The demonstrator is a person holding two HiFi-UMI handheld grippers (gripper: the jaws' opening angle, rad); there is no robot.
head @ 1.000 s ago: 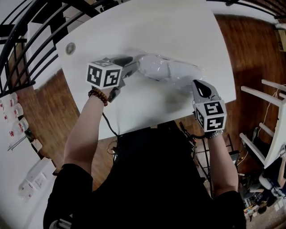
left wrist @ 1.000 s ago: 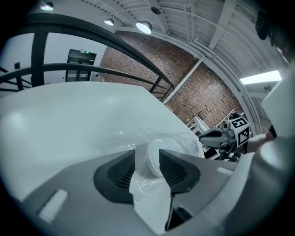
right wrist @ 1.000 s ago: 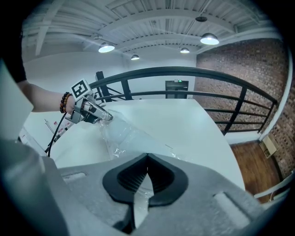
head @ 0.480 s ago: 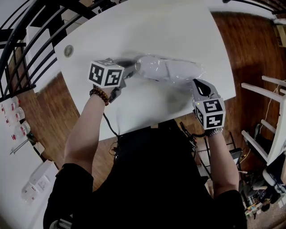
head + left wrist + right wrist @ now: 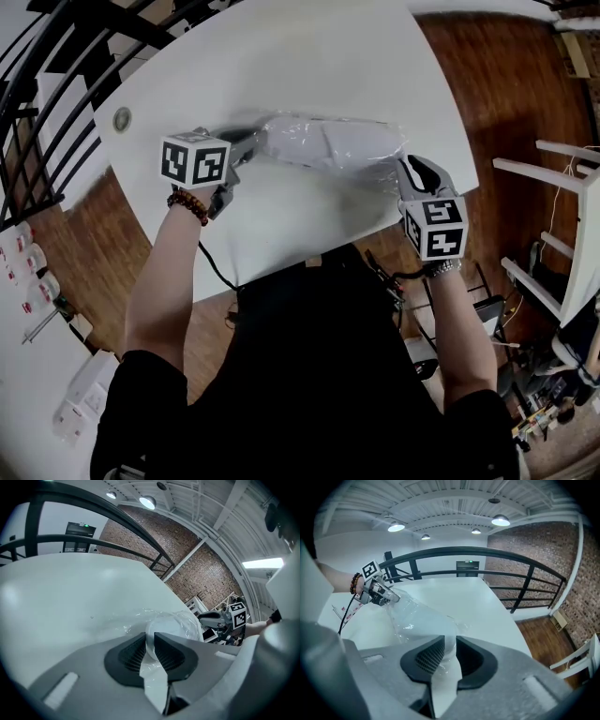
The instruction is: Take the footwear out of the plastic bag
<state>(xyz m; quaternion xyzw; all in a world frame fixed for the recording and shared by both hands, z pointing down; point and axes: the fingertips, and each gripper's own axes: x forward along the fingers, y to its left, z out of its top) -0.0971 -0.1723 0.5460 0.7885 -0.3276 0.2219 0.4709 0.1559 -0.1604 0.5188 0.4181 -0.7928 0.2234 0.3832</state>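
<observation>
"On the white tabletop [image 5: 309, 56], which way does the white footwear [image 5: 298, 141] run?"

"Inside its clear plastic bag [image 5: 361, 150], long axis nine to three o'clock; which end is the toe I can't tell."

"And your grippers?"

"My left gripper [image 5: 251, 141] is at the nine o'clock end, jaws just closed narrow, pinching the bag there. My right gripper [image 5: 405, 165] is at three o'clock, jaws just eased apart, bag film slack between them."

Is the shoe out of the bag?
No, the white footwear lies inside the clear plastic bag on the table.
</observation>
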